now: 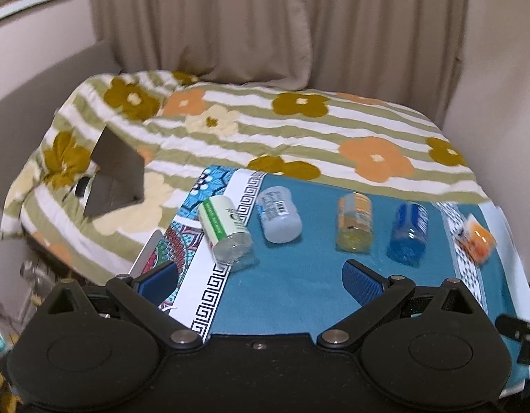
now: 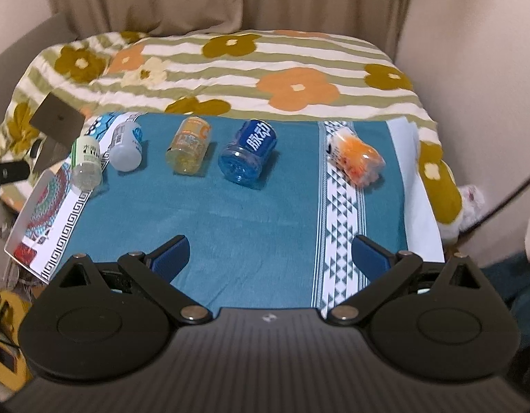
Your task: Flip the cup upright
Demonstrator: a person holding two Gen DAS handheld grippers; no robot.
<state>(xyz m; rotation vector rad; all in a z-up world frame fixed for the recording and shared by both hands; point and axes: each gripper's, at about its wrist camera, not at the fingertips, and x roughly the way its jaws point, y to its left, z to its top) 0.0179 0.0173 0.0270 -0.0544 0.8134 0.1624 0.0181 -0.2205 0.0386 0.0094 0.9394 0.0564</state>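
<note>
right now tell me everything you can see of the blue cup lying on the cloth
The blue cup looks like see-through blue plastic cut from a drinks bottle, with a darker blue label band bearing white characters. It lies on its side on the teal cloth, its moulded base towards the cameras, the other end pointing towards the flowered bedding. It is fourth from the left in a row of five, between the yellow-orange cup and the orange cup, touching neither. Only the cloth touches it. Both hand-held grippers are open and well short of it.

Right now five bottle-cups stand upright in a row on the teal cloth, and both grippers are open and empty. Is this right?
Not quite: the five cups lie on their sides, none upright, as the right wrist view shows, from the green-label cup to the orange cup. The left gripper and right gripper are indeed open and empty.
</note>
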